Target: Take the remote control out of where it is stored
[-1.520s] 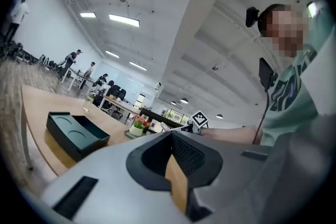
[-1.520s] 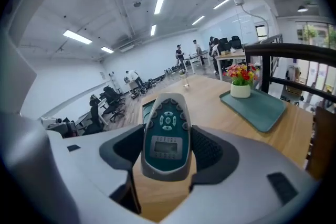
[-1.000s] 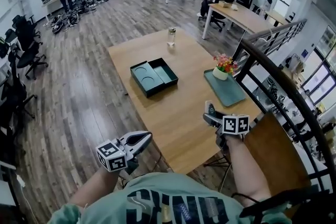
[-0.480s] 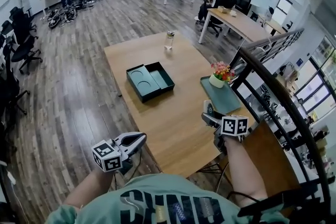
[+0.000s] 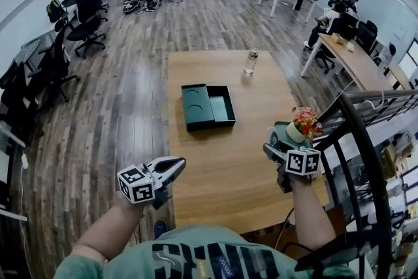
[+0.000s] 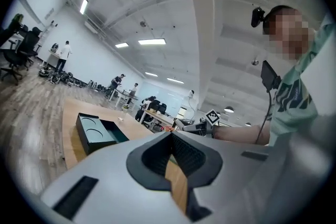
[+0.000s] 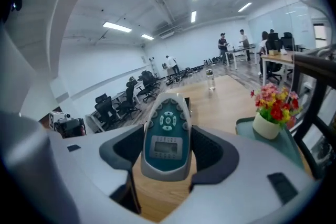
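Observation:
My right gripper point(image 5: 272, 144) is shut on the remote control point(image 5: 274, 138), a grey and teal handset with a small screen and round buttons point(image 7: 167, 134). It hangs over the wooden table's point(image 5: 222, 166) near right part, and the remote's button end points away from me between the pads. An open dark green storage box point(image 5: 208, 106) lies mid-table, with two round recesses in its left half and a teal lining in its right half. My left gripper point(image 5: 174, 166) hovers at the table's near left edge, jaws together, with nothing in them point(image 6: 170, 157).
A small pot of flowers point(image 5: 303, 122) stands on a green tray point(image 5: 283, 130) just beyond my right gripper. A glass bottle point(image 5: 250, 61) stands at the table's far end. A black railing point(image 5: 366, 160) runs along the right. Office chairs point(image 5: 78, 29) and people are farther off.
The head view has swung, so the table now sits more central. The right gripper still holds the remote at the same spot. The left gripper has barely shifted.

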Motion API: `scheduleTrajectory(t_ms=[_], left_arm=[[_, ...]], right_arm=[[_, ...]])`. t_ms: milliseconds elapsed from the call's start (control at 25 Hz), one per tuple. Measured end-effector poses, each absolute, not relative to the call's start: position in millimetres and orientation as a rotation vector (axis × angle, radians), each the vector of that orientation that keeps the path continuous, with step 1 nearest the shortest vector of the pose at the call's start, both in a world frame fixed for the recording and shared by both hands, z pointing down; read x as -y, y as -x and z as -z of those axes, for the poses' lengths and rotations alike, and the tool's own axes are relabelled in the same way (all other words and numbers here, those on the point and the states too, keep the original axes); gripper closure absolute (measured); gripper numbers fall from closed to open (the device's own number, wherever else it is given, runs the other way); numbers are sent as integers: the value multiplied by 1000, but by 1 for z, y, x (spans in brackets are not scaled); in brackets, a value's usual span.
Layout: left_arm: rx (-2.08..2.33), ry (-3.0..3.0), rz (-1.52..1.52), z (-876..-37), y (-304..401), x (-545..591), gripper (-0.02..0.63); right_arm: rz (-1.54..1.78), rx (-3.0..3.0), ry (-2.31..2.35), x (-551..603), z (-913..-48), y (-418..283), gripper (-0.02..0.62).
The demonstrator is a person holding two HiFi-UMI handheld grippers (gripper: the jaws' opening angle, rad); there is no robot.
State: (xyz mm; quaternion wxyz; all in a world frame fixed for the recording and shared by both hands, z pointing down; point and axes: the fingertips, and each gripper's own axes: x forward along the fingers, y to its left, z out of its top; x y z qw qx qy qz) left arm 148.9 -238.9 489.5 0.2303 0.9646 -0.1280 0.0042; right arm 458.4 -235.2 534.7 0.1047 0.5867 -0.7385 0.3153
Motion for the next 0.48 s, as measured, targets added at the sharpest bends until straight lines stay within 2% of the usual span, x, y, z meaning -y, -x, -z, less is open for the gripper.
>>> scheduleTrajectory(t_ms=[240, 480], left_arm=[[442, -2720, -116, -476, -157, 222, 603], [438, -2773, -69, -462, -142, 245, 603]], right_arm=[[-922, 2237, -1657, 270, -532, -477, 302], [-915, 2198, -1695, 291, -522, -473, 302]])
